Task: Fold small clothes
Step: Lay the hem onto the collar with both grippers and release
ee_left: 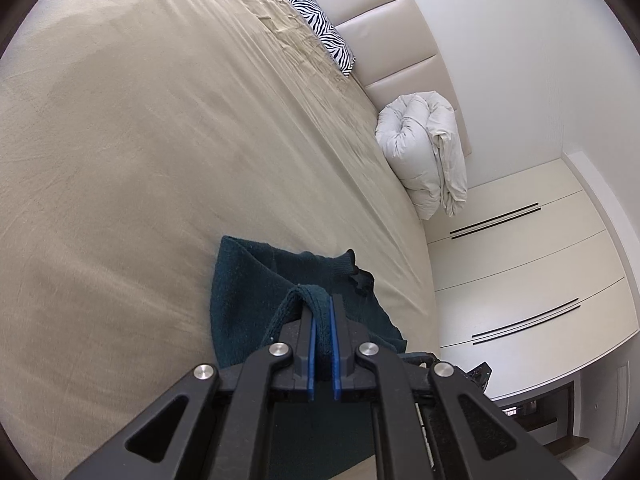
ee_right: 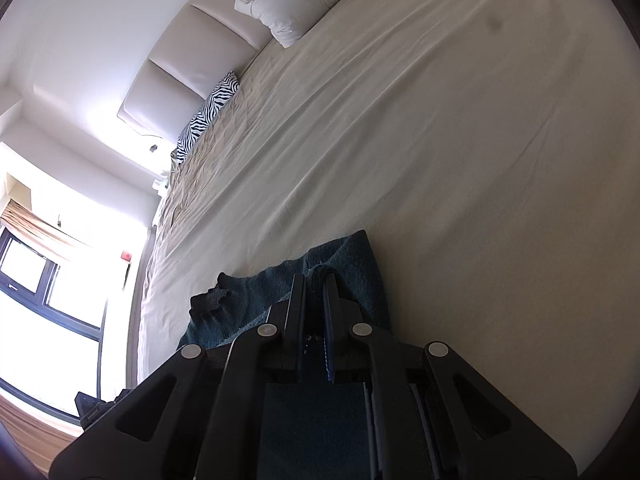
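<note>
A dark teal knitted garment (ee_left: 248, 292) lies on the beige bed sheet (ee_left: 160, 140). My left gripper (ee_left: 320, 300) is shut on a bunched fold of the teal garment, which sticks up between its blue pads (ee_left: 334, 336). In the right wrist view the same teal garment (ee_right: 352, 264) spreads under my right gripper (ee_right: 314, 280), which is shut on another fold of it. A ragged dark edge of the knit (ee_right: 212, 298) shows to the left of the right gripper's fingers.
A zebra-striped pillow (ee_left: 320, 26) and a folded white duvet (ee_left: 424, 152) rest against the padded headboard (ee_left: 400, 36). White wardrobe doors (ee_left: 528, 264) stand beyond the bed's edge. A bright window (ee_right: 48, 280) is at the left of the right wrist view.
</note>
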A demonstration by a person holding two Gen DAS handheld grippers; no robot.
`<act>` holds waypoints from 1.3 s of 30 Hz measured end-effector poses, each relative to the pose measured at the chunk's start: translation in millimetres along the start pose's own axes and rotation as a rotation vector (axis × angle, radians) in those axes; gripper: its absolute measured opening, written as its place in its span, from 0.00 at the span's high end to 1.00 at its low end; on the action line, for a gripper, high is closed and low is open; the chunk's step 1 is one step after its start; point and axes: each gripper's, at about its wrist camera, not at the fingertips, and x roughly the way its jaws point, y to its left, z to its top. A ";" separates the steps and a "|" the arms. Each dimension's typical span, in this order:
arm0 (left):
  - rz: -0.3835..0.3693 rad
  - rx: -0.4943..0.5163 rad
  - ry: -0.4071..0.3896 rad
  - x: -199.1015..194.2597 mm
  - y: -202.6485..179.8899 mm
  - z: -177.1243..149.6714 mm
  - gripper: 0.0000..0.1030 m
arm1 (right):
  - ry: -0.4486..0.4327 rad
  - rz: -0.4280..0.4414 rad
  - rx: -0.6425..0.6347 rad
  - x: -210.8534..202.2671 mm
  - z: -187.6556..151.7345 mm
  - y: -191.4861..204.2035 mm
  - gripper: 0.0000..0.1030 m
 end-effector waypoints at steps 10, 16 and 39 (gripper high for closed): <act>0.091 0.002 -0.022 31.7 26.5 10.3 0.51 | 0.010 -0.083 0.038 65.9 21.4 -11.4 0.48; 0.103 0.053 -0.034 10.3 24.5 -18.2 0.51 | -0.054 -0.066 -0.021 41.1 10.3 -14.5 0.39; 0.287 0.271 -0.010 -12.8 13.8 -118.8 0.67 | 0.072 -0.250 -0.344 -27.1 -114.1 -23.1 0.94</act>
